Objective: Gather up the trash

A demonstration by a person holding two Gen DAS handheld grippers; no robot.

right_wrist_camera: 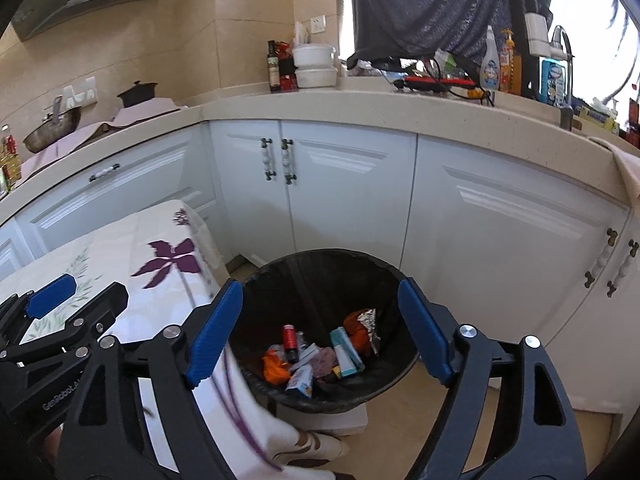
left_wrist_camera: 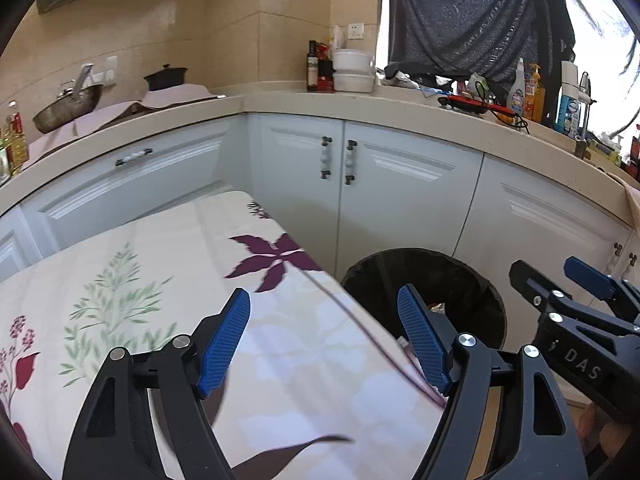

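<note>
Running along the far side, white cabinets (right_wrist_camera: 348,200) backed the floral-clothed table (left_wrist_camera: 180,300) at left and, just right of it, the upright black bin (right_wrist_camera: 320,280), mouth upward, holding mixed trash (right_wrist_camera: 320,356), while the left gripper (left_wrist_camera: 324,336) and right gripper (right_wrist_camera: 320,328) both gaped wide, empty.

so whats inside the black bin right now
The black bin holds wrappers, including an orange wrapper, a red bottle, a teal box and crumpled foil. Anything beneath that pile is covered.
</note>
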